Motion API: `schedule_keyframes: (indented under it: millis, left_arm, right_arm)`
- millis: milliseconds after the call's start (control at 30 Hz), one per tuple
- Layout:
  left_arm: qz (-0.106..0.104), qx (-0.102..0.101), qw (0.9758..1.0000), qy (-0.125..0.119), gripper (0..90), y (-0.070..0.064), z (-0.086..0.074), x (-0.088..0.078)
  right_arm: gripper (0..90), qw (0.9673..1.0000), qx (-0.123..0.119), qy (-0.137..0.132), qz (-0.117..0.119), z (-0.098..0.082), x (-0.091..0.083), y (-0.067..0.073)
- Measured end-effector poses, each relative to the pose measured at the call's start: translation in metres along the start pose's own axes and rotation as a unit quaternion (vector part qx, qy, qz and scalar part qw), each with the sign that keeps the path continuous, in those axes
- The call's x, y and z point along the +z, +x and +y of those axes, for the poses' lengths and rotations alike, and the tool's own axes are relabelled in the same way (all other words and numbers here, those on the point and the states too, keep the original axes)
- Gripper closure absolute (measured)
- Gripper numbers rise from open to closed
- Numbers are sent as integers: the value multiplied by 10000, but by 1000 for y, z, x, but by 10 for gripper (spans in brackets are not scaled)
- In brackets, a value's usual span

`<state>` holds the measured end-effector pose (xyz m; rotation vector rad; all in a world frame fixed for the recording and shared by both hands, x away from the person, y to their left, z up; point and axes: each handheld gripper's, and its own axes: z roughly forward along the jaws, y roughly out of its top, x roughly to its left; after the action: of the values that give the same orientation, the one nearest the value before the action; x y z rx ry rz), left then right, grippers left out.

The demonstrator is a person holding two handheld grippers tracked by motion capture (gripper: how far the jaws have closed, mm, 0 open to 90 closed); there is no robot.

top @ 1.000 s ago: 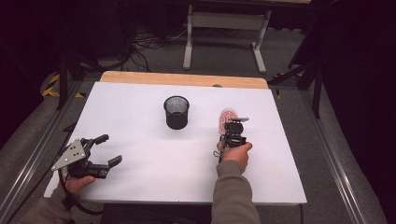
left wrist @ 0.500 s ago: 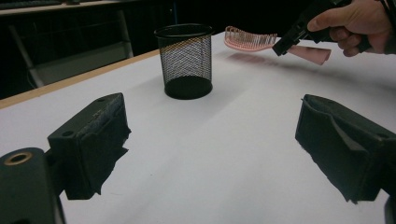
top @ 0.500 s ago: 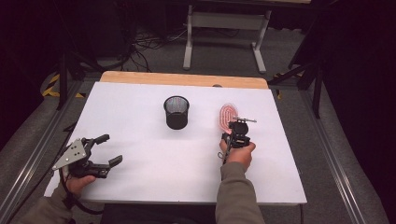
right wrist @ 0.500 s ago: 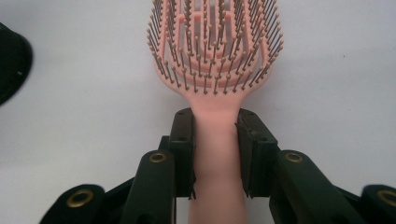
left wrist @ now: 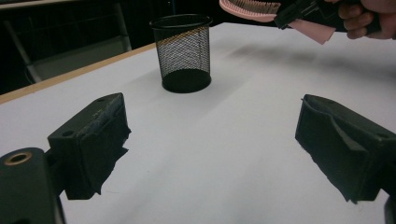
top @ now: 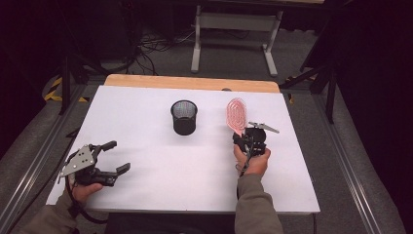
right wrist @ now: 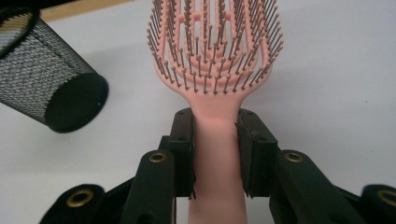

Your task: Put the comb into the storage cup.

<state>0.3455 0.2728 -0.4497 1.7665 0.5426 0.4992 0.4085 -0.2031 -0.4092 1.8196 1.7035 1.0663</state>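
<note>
**Holding the pink brush up near the cup**

Looking down from the high view, we see our right gripper [top: 249, 139] pinching a pink hairbrush [top: 236, 115]. In the right gripper view the two black jaws press on both sides of the brush handle [right wrist: 217, 154], and the bristle head [right wrist: 215, 44] sticks out past them. In the left gripper view the brush is up in the air, off the white bench [top: 146, 165].

Our landmark is the black mesh cup [top: 184, 117]. It stands upright near the middle of the bench. The brush is just to the right of the cup, near it but not touching it.

Our left gripper [top: 104, 157] is well apart from the cup, down near the bench corner closest to us. Its jaws are spread wide with nothing between them, as the left gripper view shows.

We think the picking-up part is done, because the brush is gripped and lifted. What looks left is to bring the brush over the cup's open top, lower it in, and let go. The cup looks empty so far.
</note>
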Motion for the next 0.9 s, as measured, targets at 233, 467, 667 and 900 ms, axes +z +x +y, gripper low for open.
schedule_keyframes:
  millis: [233, 467, 667, 900]
  left_arm:
    - [-18, 119, 9999, 92, 103, -1, -2, 5]
    - [25, 148, 9996, 229, 102, -2, -4, 11]
    - [117, 146, 9993, 337, 101, -2, -6, 13]
    - [139, 140, 9993, 319, 100, -1, -7, 11]
  right_arm:
    - [702, 9986, -52, -383, 369, -3, -8, -7]
    - [701, 9936, -200, -683, 875, -8, -11, -10]
    - [701, 9886, -384, -848, 1181, -10, -13, -10]
    - [701, 9863, -513, -969, 1231, -11, -14, -6]
